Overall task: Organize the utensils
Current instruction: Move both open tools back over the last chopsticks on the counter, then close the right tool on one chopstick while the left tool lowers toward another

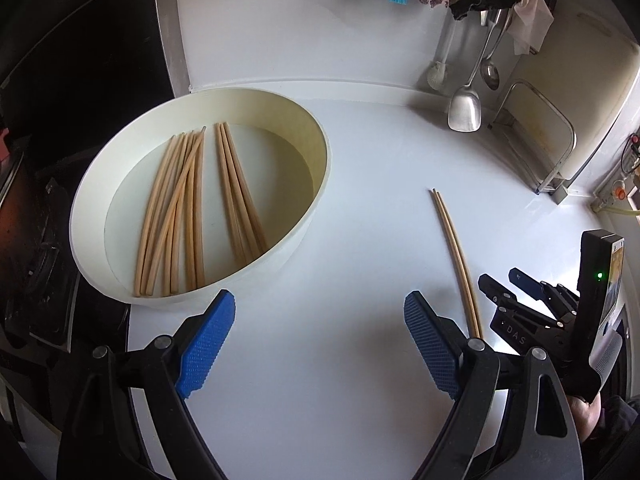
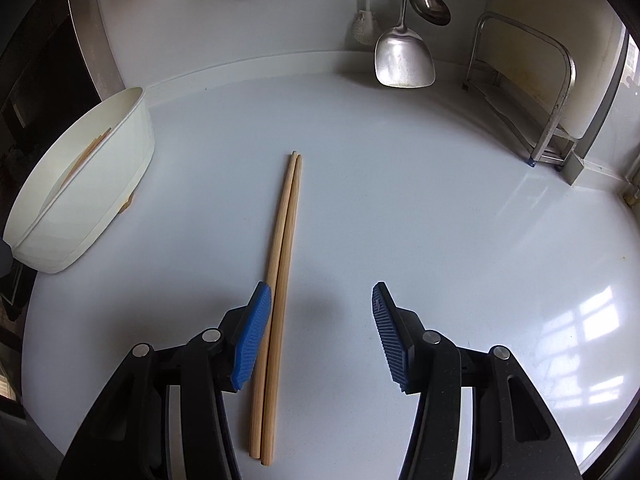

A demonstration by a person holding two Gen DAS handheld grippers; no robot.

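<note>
Chopsticks (image 2: 282, 280) are lying as a pair, side by side and touching, on the white counter (image 2: 400, 200), well apart from the white tub (image 1: 304, 220) at the left that is already holding two bunches of chopsticks (image 1: 192, 208). The loose pair's long axis is running away from the right tongs (image 2: 322, 308), almost straight ahead along their fingers, with the thick ends nearest the person and the thin tips pointing toward the back wall. The right tongs are standing wide apart and holding nothing; the pair is lying inside the gap but off-centre, just beside the left blue pad (image 2: 252, 336), perhaps touching it, while the right pad is sitting well clear. The left tongs (image 1: 320, 344) are also gaping with nothing between them, hovering over bare counter near the tub; in the left view the loose pair (image 1: 456, 256) is lying off to their right, beyond their right finger, next to the other tool. So the right hand is by far the nearer one. Since the sticks are lying lengthwise between the pads, closing across them should pinch both together, though a small shift leftward would likely centre the grip first. A metal spatula (image 2: 404, 60) and ladle (image 2: 430, 4) are hanging at the back wall, out of the way.
</note>
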